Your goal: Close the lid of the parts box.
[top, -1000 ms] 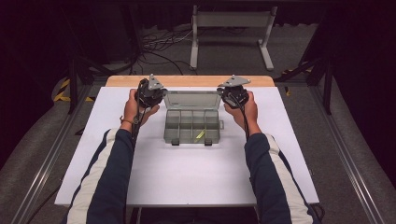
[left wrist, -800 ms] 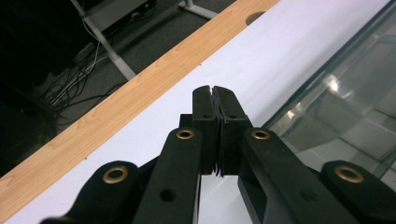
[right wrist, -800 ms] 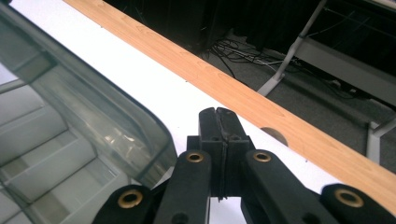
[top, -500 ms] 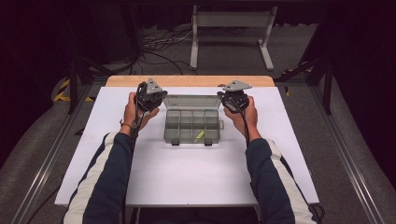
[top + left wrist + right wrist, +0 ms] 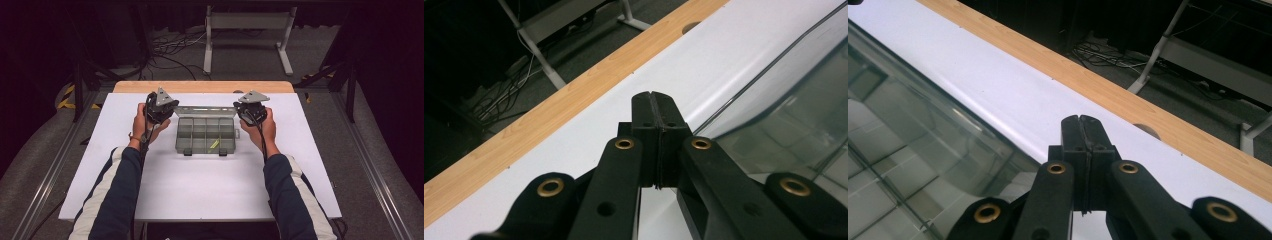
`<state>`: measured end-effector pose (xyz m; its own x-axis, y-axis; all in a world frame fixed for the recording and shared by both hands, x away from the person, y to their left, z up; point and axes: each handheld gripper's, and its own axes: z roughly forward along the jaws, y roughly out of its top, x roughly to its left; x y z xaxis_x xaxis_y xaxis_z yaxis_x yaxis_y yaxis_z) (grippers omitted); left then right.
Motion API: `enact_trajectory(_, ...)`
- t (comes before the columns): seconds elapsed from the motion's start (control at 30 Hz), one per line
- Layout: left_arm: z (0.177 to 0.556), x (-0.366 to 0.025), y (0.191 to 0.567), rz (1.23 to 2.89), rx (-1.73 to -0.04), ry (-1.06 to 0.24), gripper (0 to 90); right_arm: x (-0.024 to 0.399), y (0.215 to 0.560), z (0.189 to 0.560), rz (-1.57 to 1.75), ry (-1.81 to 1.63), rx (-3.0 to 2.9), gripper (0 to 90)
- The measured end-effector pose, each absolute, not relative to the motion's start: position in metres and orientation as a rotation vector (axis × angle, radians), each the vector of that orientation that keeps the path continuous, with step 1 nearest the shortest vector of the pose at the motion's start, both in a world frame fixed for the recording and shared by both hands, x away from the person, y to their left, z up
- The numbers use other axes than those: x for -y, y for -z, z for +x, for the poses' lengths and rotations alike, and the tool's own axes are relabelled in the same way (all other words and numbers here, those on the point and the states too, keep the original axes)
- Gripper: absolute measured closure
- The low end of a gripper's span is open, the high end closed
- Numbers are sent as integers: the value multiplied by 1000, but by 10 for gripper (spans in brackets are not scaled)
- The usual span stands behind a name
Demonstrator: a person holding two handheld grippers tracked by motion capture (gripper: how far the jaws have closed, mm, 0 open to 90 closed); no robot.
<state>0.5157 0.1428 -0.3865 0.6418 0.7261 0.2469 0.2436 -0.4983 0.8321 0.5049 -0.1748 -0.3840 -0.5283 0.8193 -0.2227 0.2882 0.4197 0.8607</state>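
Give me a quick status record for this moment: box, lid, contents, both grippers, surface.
box: clear compartment box, centre of table
lid: clear lid, open, standing at the far edge of the box
contents: one yellow-green item in a near compartment; the rest look empty
left gripper: jaws shut, empty, at the lid's left end
right gripper: jaws shut, empty, at the lid's right end
surface: white table with a wooden strip along the far edge

It looked like a lab or studio: black curtains [image 5: 45, 45] ringed a white table [image 5: 200, 185], with loose cables [image 5: 172, 47] and a metal stand [image 5: 247, 30] on grey carpet [image 5: 380, 150].
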Motion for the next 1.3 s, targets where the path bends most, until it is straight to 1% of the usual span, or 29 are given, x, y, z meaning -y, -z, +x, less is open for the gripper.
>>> enact_trajectory(0.13,514,-143,387,2055,-749,-784,893,175,385,503,935,-1058,-2027,900)
enact_trajectory(0.57,508,-142,390,2073,-734,-796,892,177,388,498,929,-1068,-2030,900)
enact_trajectory(0.63,507,-143,390,2078,-729,-813,892,177,388,497,928,-1069,-2029,900)
enact_trajectory(1.17,498,-146,395,2086,-702,-813,882,179,392,491,930,-1082,-2041,900)
enact_trajectory(1.23,497,-146,396,2087,-706,-794,878,179,392,490,932,-1085,-2043,900)
enact_trajectory(1.3,495,-147,397,2093,-699,-811,874,179,392,489,926,-1081,-2047,900)
